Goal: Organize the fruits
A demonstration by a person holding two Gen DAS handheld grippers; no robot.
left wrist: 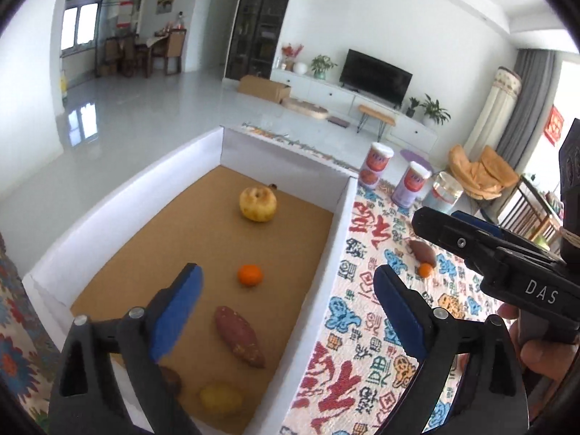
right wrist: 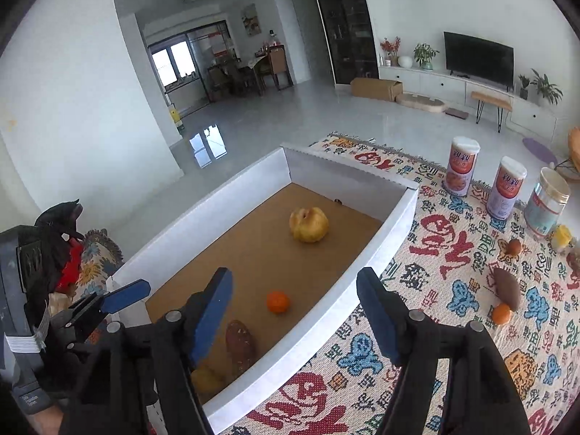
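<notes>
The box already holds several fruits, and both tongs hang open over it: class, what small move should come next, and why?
Probably swing the right tongs, open and empty, toward the small orange on the patterned cloth. It and the sweet potato touching it still lie outside the box.

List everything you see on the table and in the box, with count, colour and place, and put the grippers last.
box: 1, white walls, brown floor, left on the patterned cloth
apple: 1, yellow, far end of box
tangerine: 1, orange, mid box
sweet potato: 1, reddish-brown, near part of box
lemon-like fruit: 1, yellow, near end of box
loose fruits: several, brown and orange, on cloth right of box
canisters: 3, two white-and-red, one clear, far right on cloth
left gripper: blue pads, open, empty
right gripper: blue pads, open, empty
</notes>
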